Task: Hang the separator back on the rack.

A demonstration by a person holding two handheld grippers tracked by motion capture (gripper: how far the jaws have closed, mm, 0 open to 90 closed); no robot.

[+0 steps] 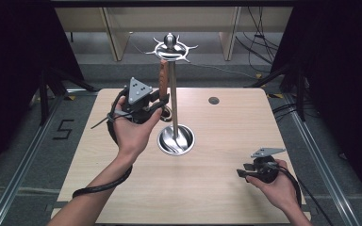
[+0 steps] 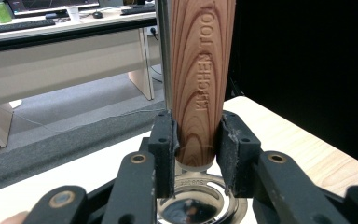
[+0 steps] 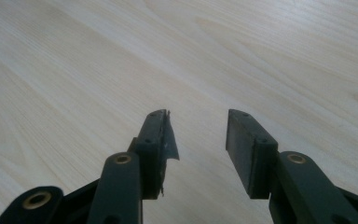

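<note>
My left gripper point(image 2: 196, 154) is up beside the rack, both black jaws clamped on the low end of a brown wood-grain handle point(image 2: 200, 79) stamped KITCHEN TOOL. The handle stands upright, and a shiny steel part point(image 2: 196, 205) of the utensil sits just under the jaws. From above, the handle point(image 1: 163, 77) hangs close alongside the tall polished steel pole point(image 1: 174, 101) of the utensil stand, its top up near the ring of curved hooks point(image 1: 170, 49).

My worry: I can't tell whether the handle is still caught on a hook. If it is, pulling sideways could tip the stand on its round mirror-bright base point(image 1: 176, 140). The grip is low, too, so the handle might pivot or slip.

The pole crowds the handle, leaving little room to swing. A small dark round plug point(image 1: 213, 100) sits in the pale wooden table point(image 1: 226, 188) farther back.

Over at the right, my right gripper point(image 1: 245, 170) rests low near the table's edge, jaws apart, nothing between them.
</note>
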